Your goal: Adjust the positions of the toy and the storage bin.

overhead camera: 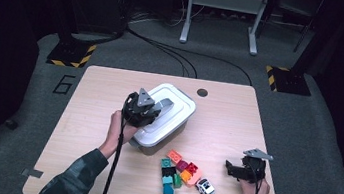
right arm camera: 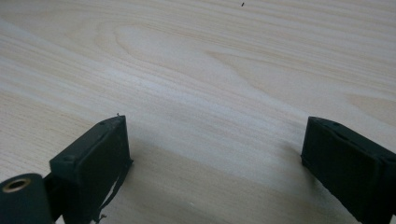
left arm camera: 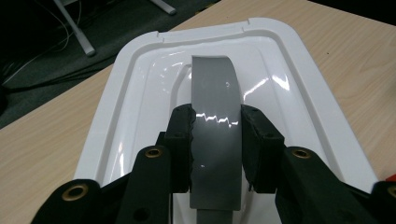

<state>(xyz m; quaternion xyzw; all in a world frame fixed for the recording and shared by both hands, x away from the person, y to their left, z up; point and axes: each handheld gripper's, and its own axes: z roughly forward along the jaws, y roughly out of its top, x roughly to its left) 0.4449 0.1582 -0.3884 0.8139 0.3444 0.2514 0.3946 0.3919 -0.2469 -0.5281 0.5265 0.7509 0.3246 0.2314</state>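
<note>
A white lidded storage box (overhead camera: 178, 113) stands in the middle of the wooden table (overhead camera: 91, 116), with a grey handle (left arm camera: 215, 116) running across its white lid (left arm camera: 289, 93). My left gripper (overhead camera: 142, 109) sits over the box's near end, and in the left gripper view its two black jaws press on both sides of the grey handle (overhead camera: 166, 105). My left gripper (left arm camera: 217, 149) is shut on that handle. My right gripper (overhead camera: 234, 169) rests low over the table at the right, its jaws wide apart with bare wood between them (right arm camera: 215, 158).
A cluster of several coloured toy bricks (overhead camera: 179, 171) and a small white toy car (overhead camera: 205, 188) lie on the table in front of the box, between my two hands. A dark round hole (overhead camera: 202, 92) sits near the table's far edge. Cables and stands occupy the floor beyond.
</note>
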